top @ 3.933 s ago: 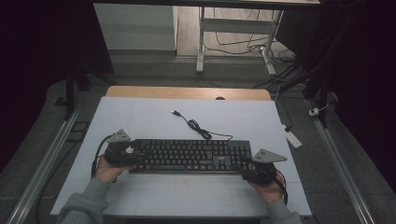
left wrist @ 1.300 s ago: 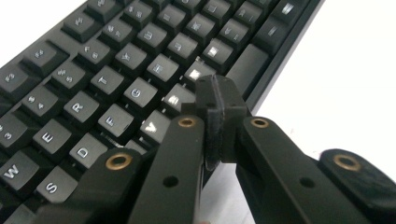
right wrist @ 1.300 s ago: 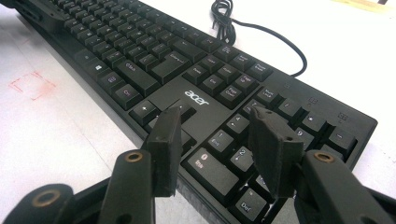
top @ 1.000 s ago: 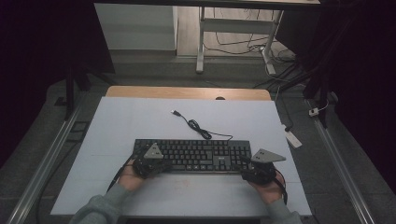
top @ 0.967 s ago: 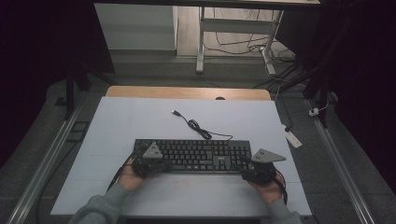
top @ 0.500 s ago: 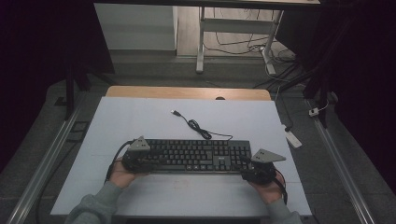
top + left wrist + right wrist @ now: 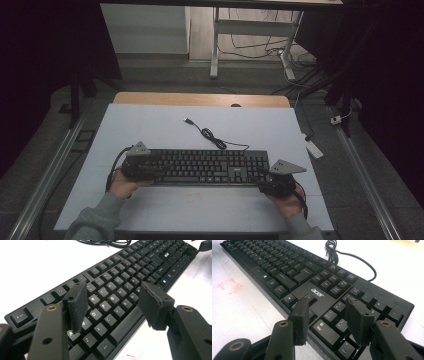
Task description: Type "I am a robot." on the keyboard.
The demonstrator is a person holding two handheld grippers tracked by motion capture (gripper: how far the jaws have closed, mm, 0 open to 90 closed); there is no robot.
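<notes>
A black keyboard [image 7: 200, 167] lies flat across the near part of the white table [image 7: 150, 125]. Its cable [image 7: 212, 137] curls away toward the far side. My left gripper [image 7: 150, 170] hovers over the keyboard's left end. Its jaws have just been opening and now stand open, with letter keys [image 7: 110, 298] below the gap and nothing between the pads. My right gripper [image 7: 264, 182] is at the keyboard's right end, over the number pad [image 7: 332, 312]. Its jaws stand apart, open, with no pad pressing on anything.
A wooden strip [image 7: 200, 99] borders the table's far edge. A white power strip [image 7: 315, 147] lies on the floor to the right, with desk legs and cables beyond. Faint red marks [image 7: 229, 286] show on the table in front of the keyboard.
My left gripper has slid left along the keyboard toward its left end and its jaws have opened. The right gripper and the keyboard have stayed put.
</notes>
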